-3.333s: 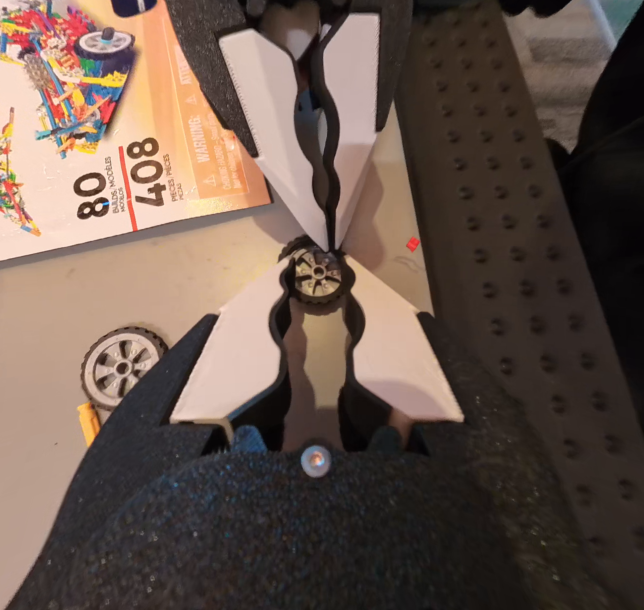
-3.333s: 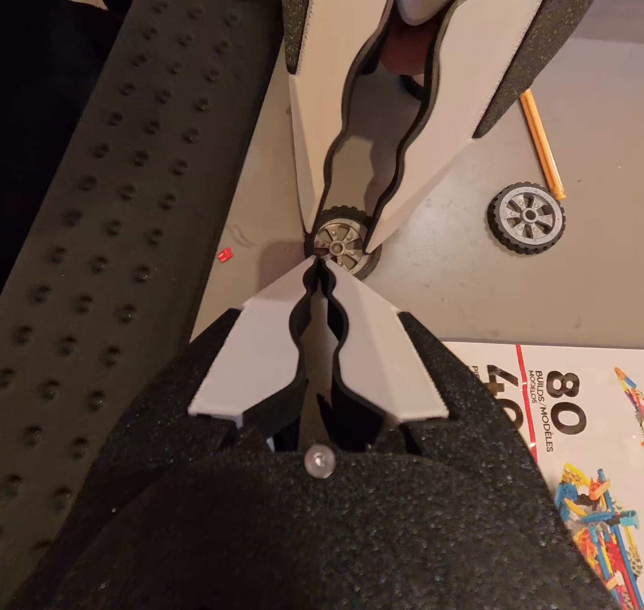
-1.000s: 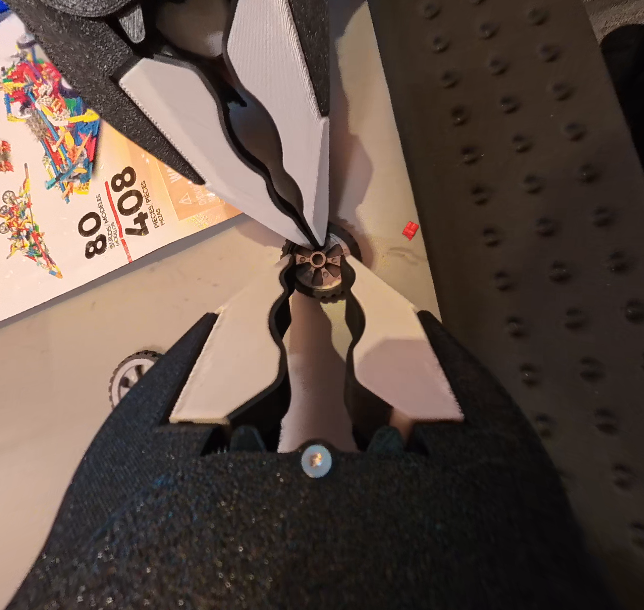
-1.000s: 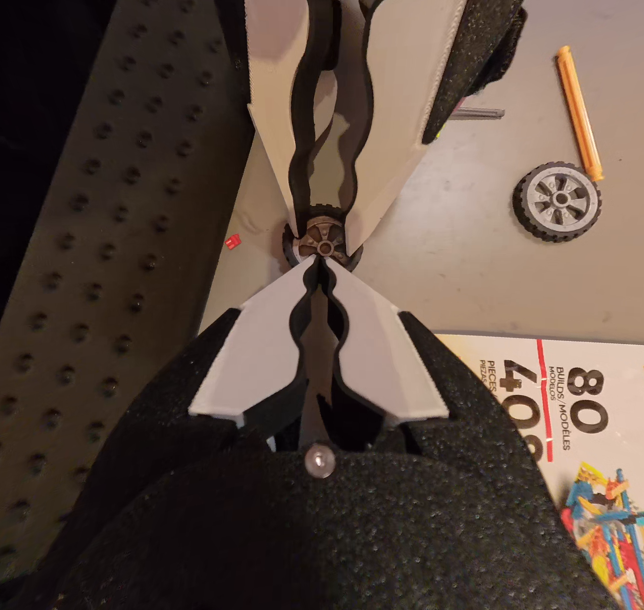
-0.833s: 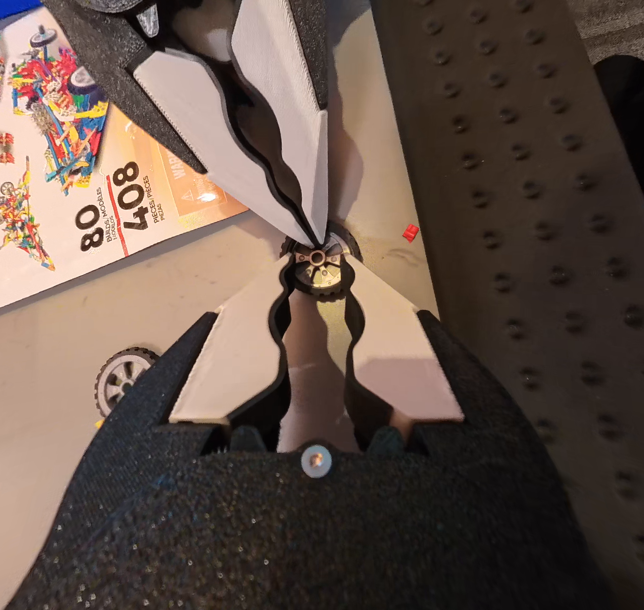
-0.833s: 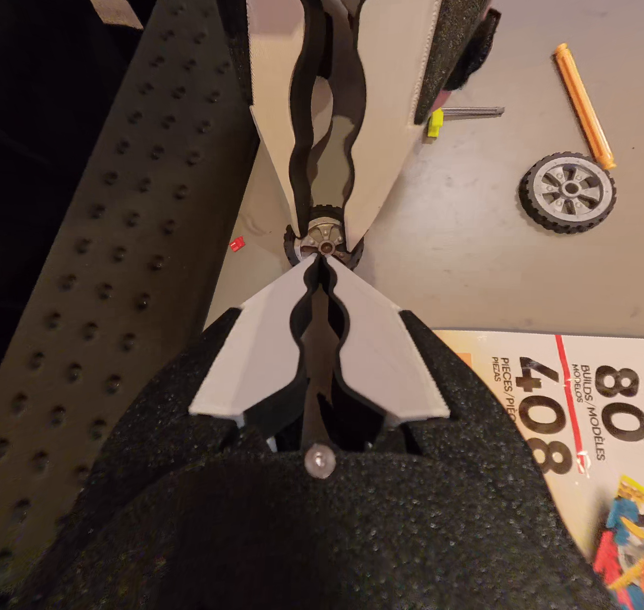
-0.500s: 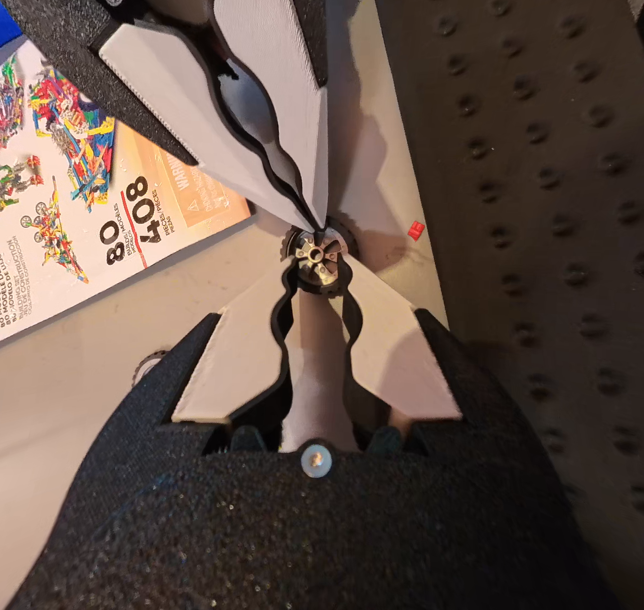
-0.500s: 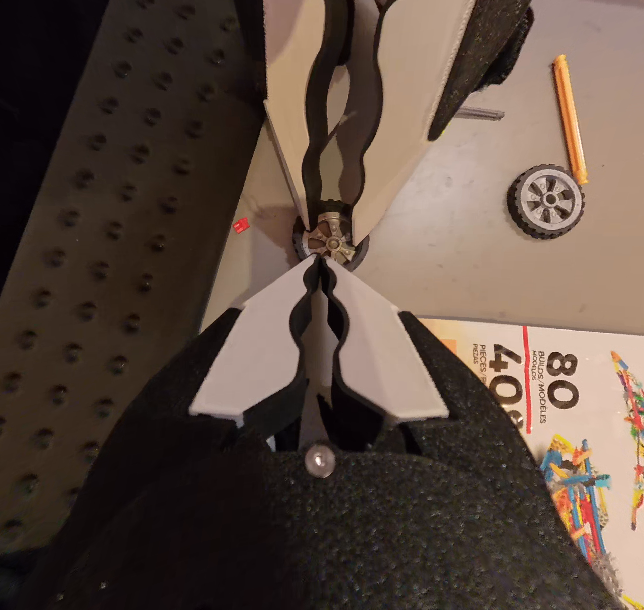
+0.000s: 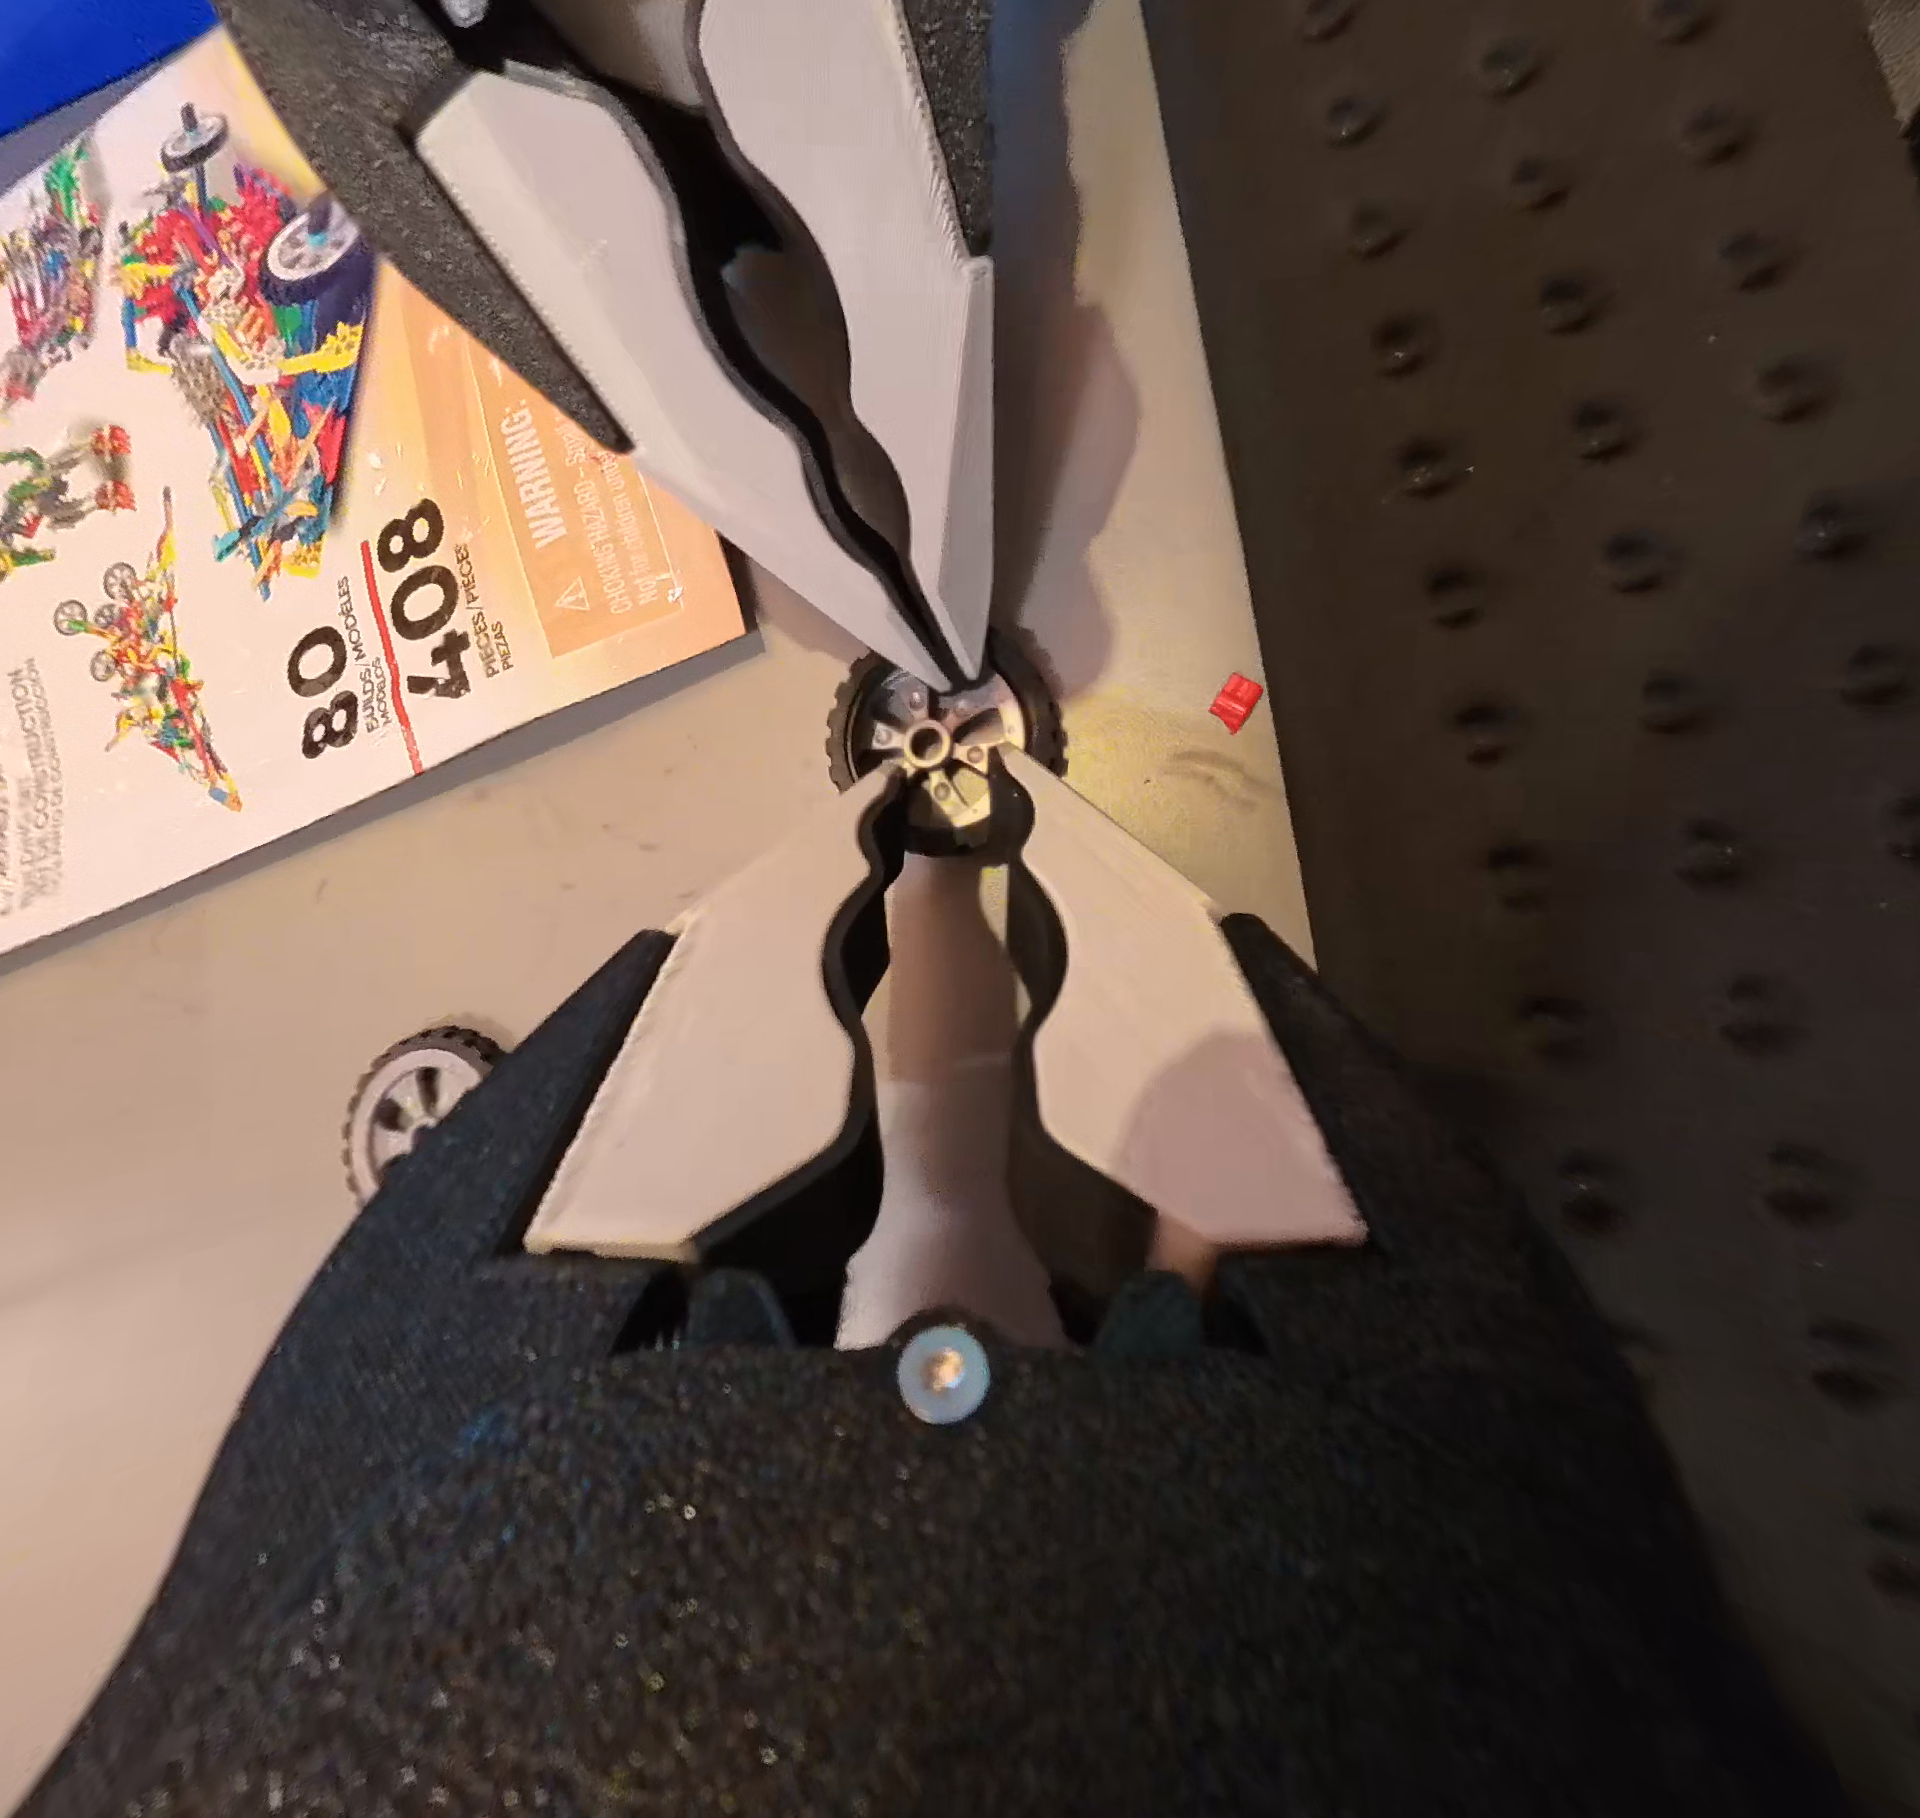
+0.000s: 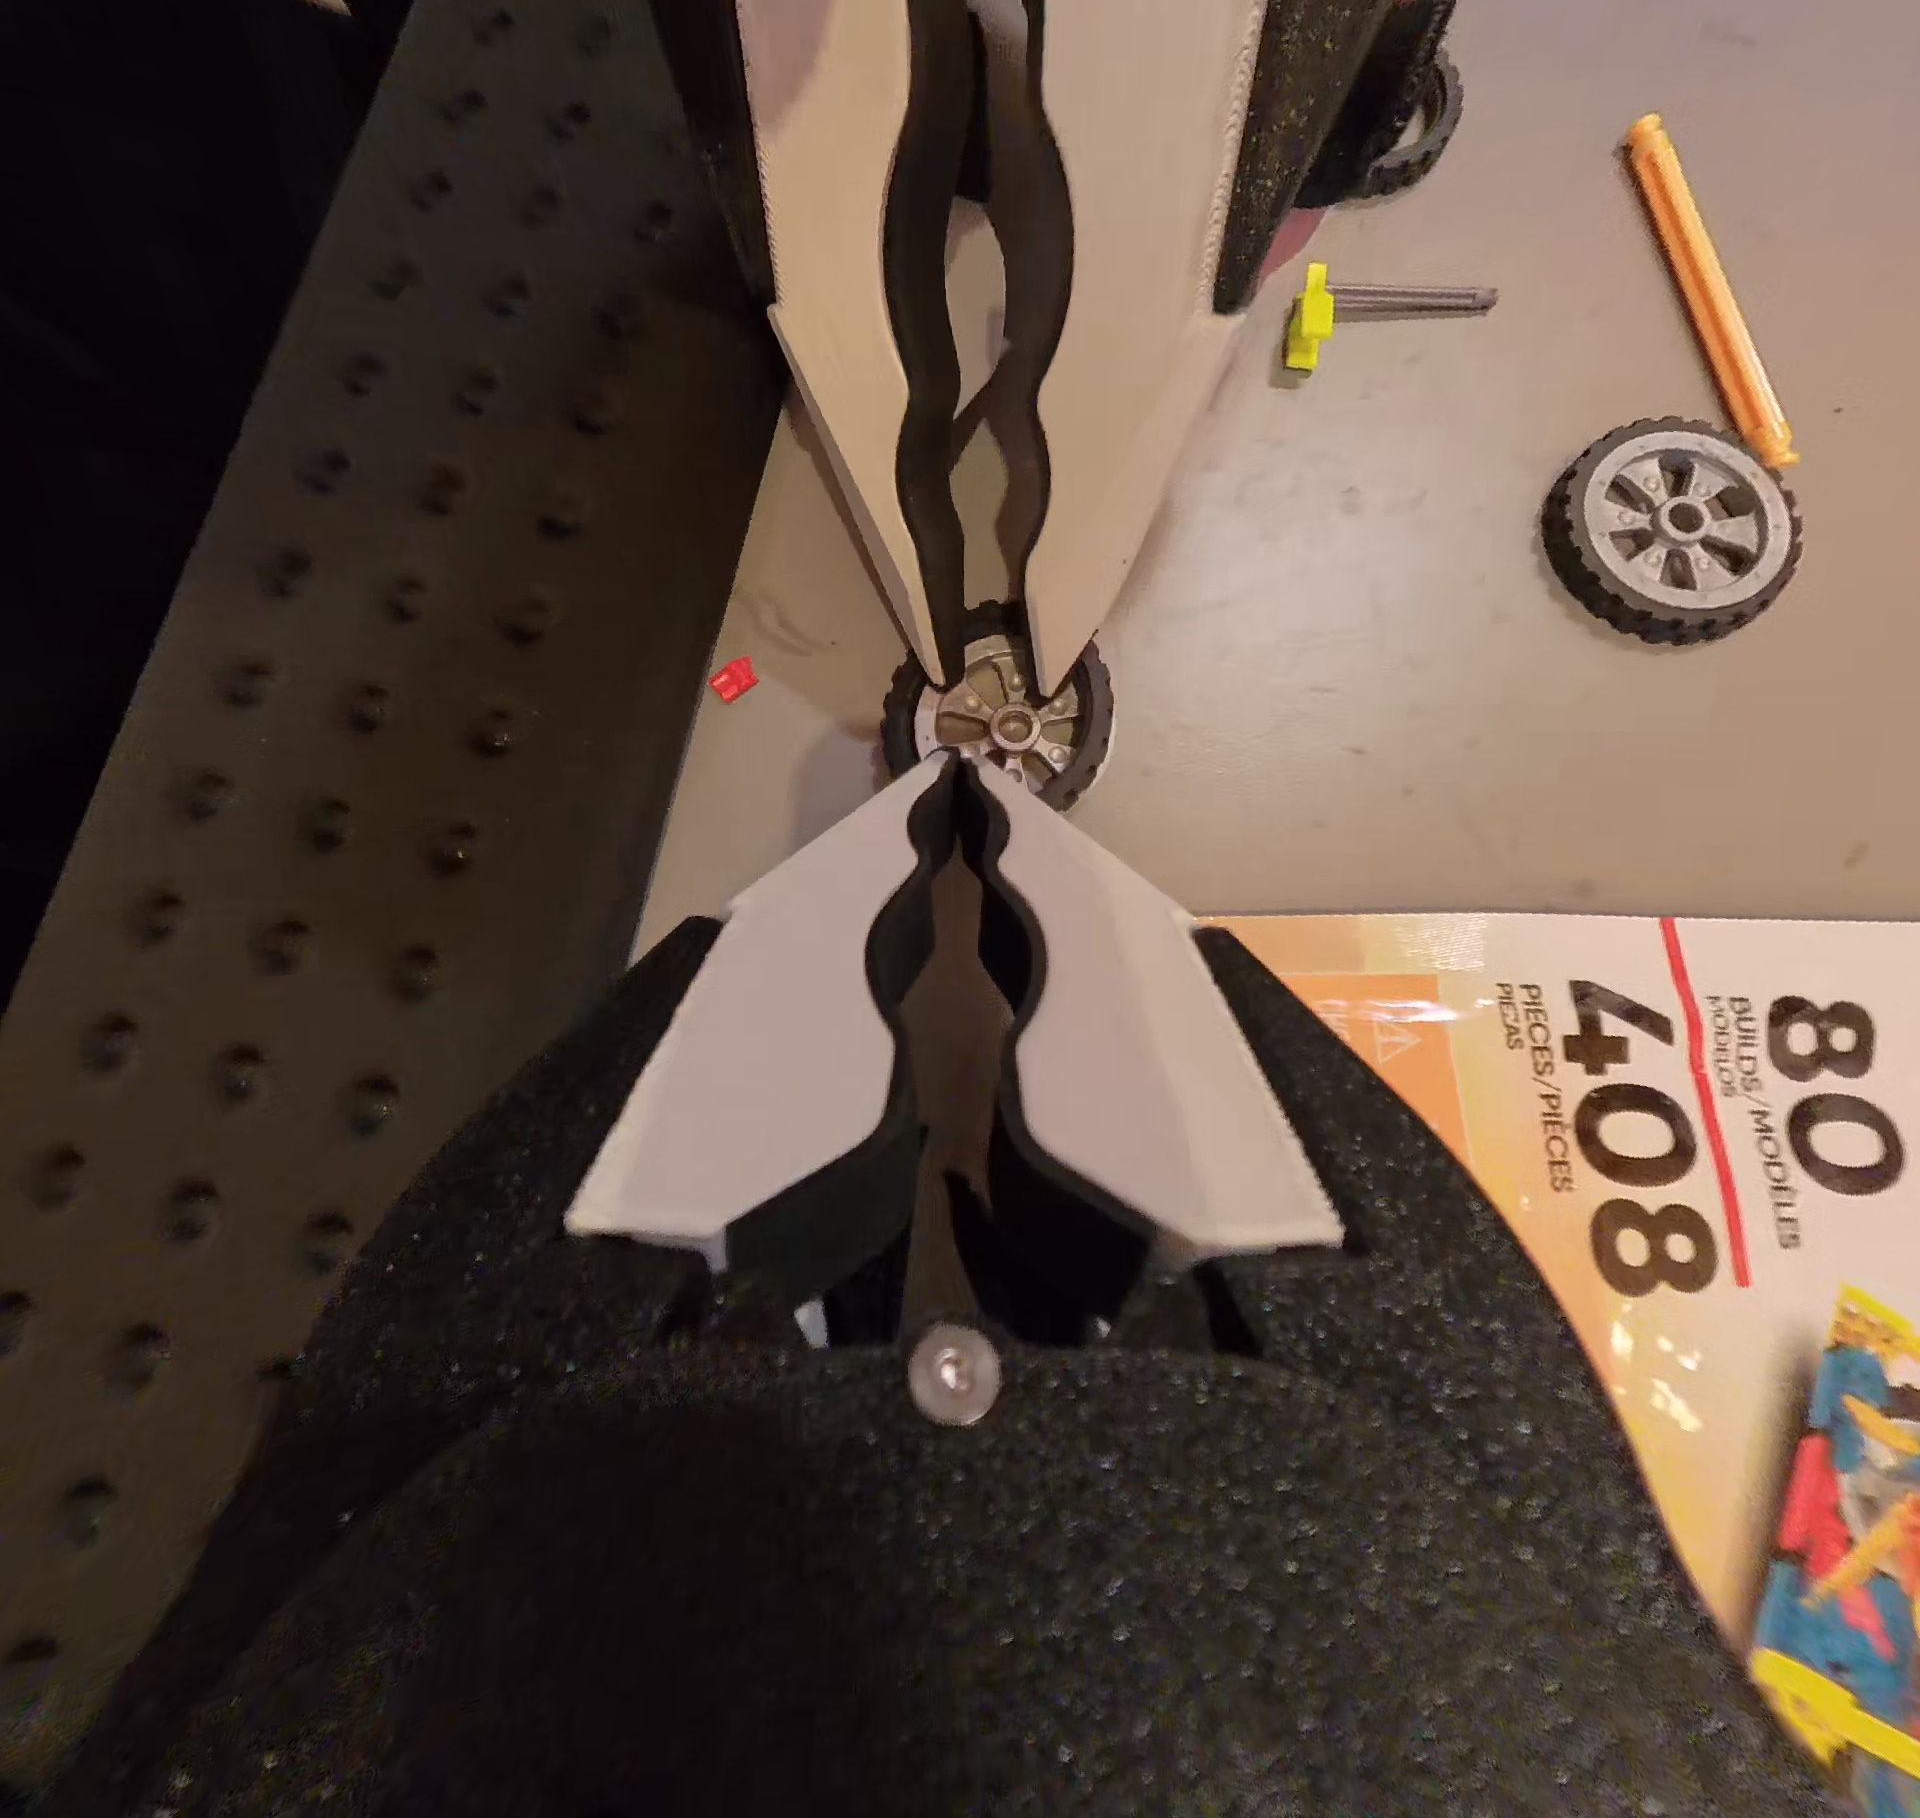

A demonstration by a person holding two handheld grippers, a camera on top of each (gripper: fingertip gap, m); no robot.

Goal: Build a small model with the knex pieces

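Left tongs (image 9: 940,812) pinching a small toy wheel (image 9: 945,745) on the grey counter (image 9: 208,1041), right tongs (image 10: 956,781) pressed together at its rim, a printed box (image 9: 312,521) alongside, second wheel (image 10: 1673,532) and orange rod (image 10: 1704,293) well apart.

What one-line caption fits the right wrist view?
Right gripper, shut, tips on the rim of a small wheel that the left gripper pinches from the opposite side.
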